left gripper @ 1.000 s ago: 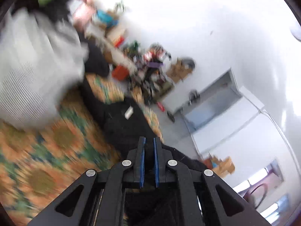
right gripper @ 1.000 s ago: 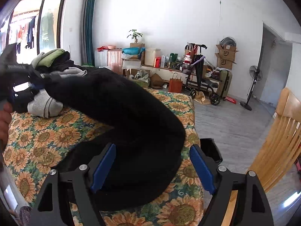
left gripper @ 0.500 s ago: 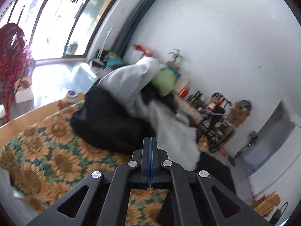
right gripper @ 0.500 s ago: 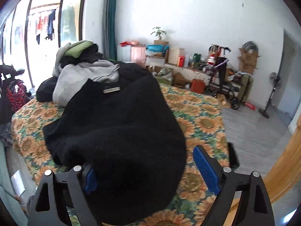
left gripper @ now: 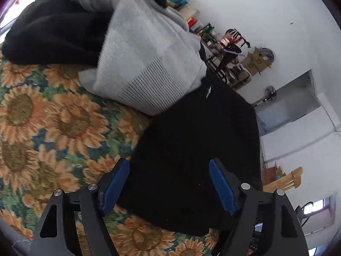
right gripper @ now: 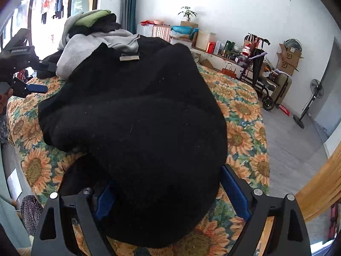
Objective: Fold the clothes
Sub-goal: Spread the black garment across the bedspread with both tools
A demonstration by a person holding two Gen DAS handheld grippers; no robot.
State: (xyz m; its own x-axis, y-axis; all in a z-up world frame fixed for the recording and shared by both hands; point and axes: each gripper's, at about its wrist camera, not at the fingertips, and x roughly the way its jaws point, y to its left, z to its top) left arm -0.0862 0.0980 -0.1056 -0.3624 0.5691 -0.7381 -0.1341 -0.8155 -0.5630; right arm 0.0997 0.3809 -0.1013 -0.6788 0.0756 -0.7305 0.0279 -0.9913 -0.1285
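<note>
Left claw [left gripper: 169,183]: blue pads spread wide and holding nothing, where half a second ago they were pressed together; one second ago they were nearly closed on black cloth. It now hovers over the near edge of the black garment [left gripper: 198,149], which lies on the sunflower-print bed cover [left gripper: 53,128]. A grey knitted sweater [left gripper: 147,64] of the clothes pile touches the garment's far side.

Right claw [right gripper: 170,194]: jaws wide apart, straddling the near bulge of the black garment [right gripper: 138,117] without gripping it; the opening is unchanged over the last second. The garment, earlier lifted and stretched toward the left, now rests bunched on the bed cover [right gripper: 245,128], its neck label [right gripper: 129,58] facing up. Seen from the right wrist, the left claw [right gripper: 35,88] stands off the garment at the left edge, beside the clothes pile [right gripper: 93,27]. The pile remains at the bed's far corner.
</note>
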